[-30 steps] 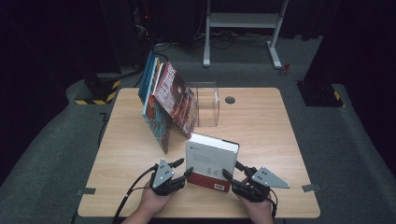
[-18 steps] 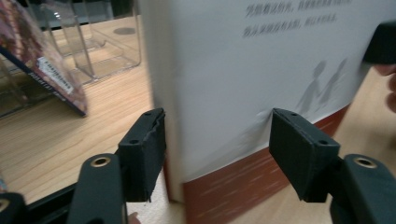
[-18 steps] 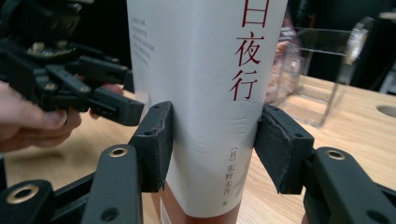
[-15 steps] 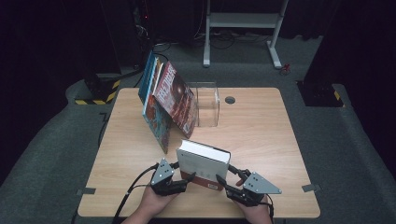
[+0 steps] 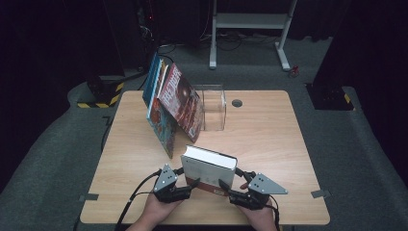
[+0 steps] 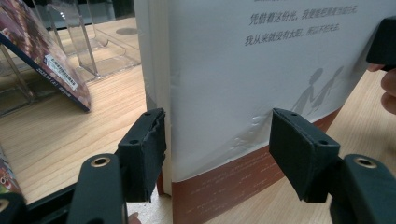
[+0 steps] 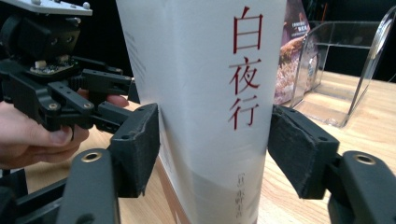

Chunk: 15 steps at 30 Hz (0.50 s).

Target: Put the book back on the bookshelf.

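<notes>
**Between two claws, a thick book is stood on edge**

At six o'clock on the table (image 5: 269, 120), the right gripper (image 7: 212, 149) is seen clamped across the spine of the white book (image 5: 208, 166). The left gripper (image 6: 217, 154) straddles its cover, jaws apart, one pad touching the page edge. The book is judged heavy and stiff, its jacket slippery; hold is best taken low across the spine. At twelve o'clock, leaning books (image 5: 175, 103) and a clear stand (image 5: 214, 107) are seen.

White book's (image 6: 261, 88) top — cut off by frame edge.
</notes>
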Each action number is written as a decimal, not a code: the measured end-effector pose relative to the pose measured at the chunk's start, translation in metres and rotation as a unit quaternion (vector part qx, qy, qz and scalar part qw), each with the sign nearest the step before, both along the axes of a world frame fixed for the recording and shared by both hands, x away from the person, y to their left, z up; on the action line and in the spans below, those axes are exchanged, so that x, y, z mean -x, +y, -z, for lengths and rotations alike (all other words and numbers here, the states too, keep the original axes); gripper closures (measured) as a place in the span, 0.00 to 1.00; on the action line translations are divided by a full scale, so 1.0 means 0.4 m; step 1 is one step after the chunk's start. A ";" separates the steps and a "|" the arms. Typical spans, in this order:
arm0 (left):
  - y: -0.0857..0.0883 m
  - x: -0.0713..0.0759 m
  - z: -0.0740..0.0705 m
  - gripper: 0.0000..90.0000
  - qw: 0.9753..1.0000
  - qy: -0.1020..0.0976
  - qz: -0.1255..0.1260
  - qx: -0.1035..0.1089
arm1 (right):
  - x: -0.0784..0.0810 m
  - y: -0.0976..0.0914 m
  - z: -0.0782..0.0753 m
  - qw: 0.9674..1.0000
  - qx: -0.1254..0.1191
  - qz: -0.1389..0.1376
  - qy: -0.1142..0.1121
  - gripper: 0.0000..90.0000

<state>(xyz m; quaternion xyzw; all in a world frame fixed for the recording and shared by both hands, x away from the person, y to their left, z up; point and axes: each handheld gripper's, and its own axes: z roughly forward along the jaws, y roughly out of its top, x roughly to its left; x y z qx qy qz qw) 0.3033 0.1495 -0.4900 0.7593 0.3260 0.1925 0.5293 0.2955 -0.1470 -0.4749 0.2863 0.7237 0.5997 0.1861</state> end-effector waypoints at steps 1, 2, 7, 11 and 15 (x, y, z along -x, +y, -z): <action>0.001 -0.001 0.001 0.41 1.000 0.001 -0.001 -0.001 | -0.002 0.002 -0.003 1.000 -0.001 -0.001 0.006 0.37; 0.002 -0.002 0.002 0.40 1.000 0.002 -0.002 -0.001 | -0.004 0.004 -0.005 1.000 -0.001 0.000 0.009 0.37; 0.006 -0.002 0.004 0.40 1.000 0.004 -0.006 -0.003 | -0.013 0.008 -0.015 1.000 0.002 -0.010 0.021 0.39; 0.013 -0.002 0.005 0.40 1.000 0.002 -0.010 -0.008 | -0.017 0.015 -0.021 1.000 0.008 -0.017 0.023 0.40; 0.019 -0.001 0.008 0.41 1.000 0.008 -0.016 -0.004 | -0.014 0.023 -0.021 1.000 0.012 -0.009 -0.007 0.41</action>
